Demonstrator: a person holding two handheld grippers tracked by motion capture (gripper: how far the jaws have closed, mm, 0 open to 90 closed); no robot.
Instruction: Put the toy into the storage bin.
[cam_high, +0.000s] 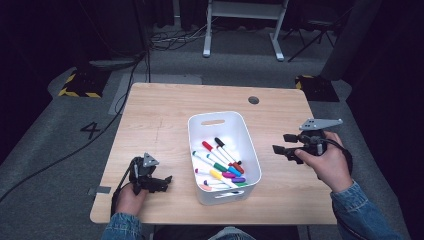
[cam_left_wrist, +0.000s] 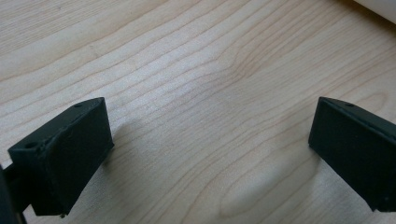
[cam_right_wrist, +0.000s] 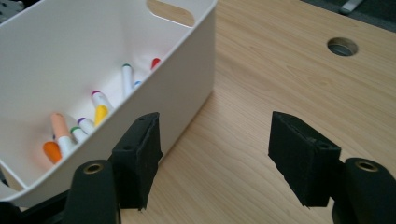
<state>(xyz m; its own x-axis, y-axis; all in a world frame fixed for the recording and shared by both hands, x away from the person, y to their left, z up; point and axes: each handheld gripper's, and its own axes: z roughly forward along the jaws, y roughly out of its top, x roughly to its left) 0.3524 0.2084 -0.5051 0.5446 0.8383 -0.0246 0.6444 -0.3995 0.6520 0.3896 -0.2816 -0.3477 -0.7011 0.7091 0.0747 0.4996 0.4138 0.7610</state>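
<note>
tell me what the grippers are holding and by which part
Nothing is held. The left gripper is open over bare table, and the right gripper is open beside the bin, with the markers lying inside it.

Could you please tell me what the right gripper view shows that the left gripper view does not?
Right gripper view alone: the inside of the white bin with its handle slot, the markers lying in it, and the round hole in the table. Left gripper view alone: a close stretch of wood grain under the left gripper, with a sliver of white at the top right corner. Both: the wooden table and two black jaws standing apart with nothing between them, as on the right gripper.
</note>
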